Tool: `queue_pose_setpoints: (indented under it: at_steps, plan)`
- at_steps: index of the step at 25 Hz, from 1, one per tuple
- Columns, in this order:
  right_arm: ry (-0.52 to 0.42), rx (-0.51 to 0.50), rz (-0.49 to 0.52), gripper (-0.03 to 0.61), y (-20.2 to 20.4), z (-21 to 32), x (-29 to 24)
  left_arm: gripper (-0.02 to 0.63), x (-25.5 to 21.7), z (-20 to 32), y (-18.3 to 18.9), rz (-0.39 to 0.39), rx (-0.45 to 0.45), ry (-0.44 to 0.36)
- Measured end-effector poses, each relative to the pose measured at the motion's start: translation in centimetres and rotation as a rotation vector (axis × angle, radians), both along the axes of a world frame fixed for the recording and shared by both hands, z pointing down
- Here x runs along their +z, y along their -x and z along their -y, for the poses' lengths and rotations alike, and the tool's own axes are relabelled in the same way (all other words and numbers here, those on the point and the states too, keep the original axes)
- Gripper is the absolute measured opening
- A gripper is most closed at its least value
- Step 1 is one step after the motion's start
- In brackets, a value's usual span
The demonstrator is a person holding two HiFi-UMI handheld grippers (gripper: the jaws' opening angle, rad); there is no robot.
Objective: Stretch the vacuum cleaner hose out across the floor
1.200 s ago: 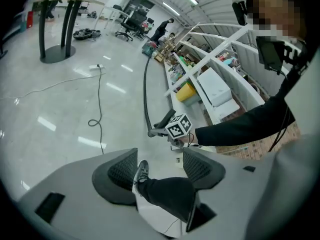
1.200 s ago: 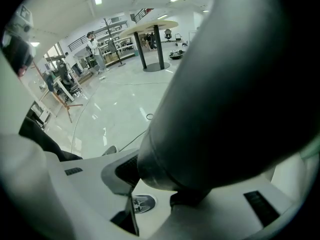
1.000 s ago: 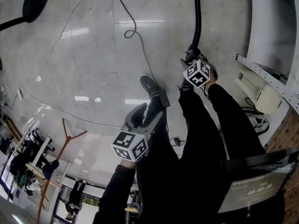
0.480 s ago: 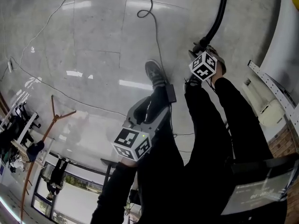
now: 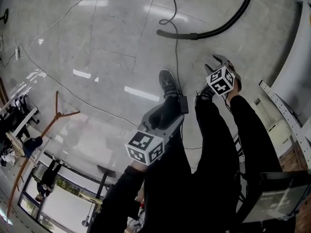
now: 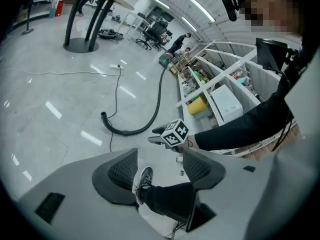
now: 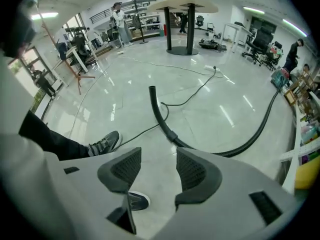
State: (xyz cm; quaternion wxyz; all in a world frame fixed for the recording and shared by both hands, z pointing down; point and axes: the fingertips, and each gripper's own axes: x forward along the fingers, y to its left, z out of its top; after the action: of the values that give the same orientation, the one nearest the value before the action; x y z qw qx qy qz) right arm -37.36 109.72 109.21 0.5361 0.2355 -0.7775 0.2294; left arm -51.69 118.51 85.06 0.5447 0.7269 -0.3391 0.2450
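The black vacuum hose (image 5: 216, 31) lies loose on the grey floor in a curve, its cuffed end (image 5: 163, 32) pointing left. In the right gripper view the hose (image 7: 162, 115) runs just beyond the jaws. My right gripper (image 5: 215, 62) hovers near it; its jaws are opening and nothing is between the pads (image 7: 125, 168). My left gripper (image 5: 162, 113) hangs lower, over the person's dark trouser leg, with its jaws open and empty. From the left gripper view the hose (image 6: 142, 129) and the right gripper (image 6: 159, 134) show ahead.
A thin black cable (image 5: 171, 14) loops across the floor by the hose end. The person's shoe (image 5: 168, 83) is planted between the grippers. White shelving (image 5: 286, 115) runs along the right. A wooden stand (image 5: 54, 116) lies left; a round-based table (image 7: 184, 50) stands far off.
The hose end has left my right gripper and now lies on the floor apart from it; those jaws stand wider. The left gripper has kept its place.
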Motion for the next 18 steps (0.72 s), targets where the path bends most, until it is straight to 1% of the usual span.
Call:
queue_pose_setpoints:
  at_steps: [2, 6, 7, 8, 11, 12, 15, 18]
  plan:
    - [0.010, 0.039, 0.009, 0.222, -0.4, -0.1, -1.7, 0.297, -0.8, 0.6, 0.0, 0.001, 0.014, -0.018]
    - [0.078, 0.121, 0.064, 0.220, -1.1, -2.5, -6.4, 0.296, -4.1, 1.2, -0.2, 0.022, 0.055, -0.036]
    - [0.091, 0.140, 0.086, 0.204, -1.2, -3.1, -7.6, 0.297, -4.9, 1.3, -0.4, 0.031, 0.069, -0.043]
    - [0.097, 0.159, 0.110, 0.175, -1.2, -3.4, -8.7, 0.296, -5.6, 1.6, -0.5, 0.040, 0.085, -0.055]
    - [0.087, 0.219, 0.195, 0.085, -0.9, -3.5, -12.0, 0.297, -7.2, 2.7, -1.0, 0.065, 0.133, -0.102]
    - [0.081, 0.239, 0.227, 0.068, -0.9, -3.6, -13.3, 0.296, -7.8, 2.9, -1.3, 0.070, 0.145, -0.116]
    - [0.070, 0.292, 0.297, 0.048, -1.9, -4.7, -17.8, 0.296, -10.6, 2.8, -3.1, 0.070, 0.174, -0.149]
    - [0.060, 0.342, 0.321, 0.038, -3.7, -5.9, -22.7, 0.296, -14.0, 2.2, -5.0, 0.061, 0.209, -0.172]
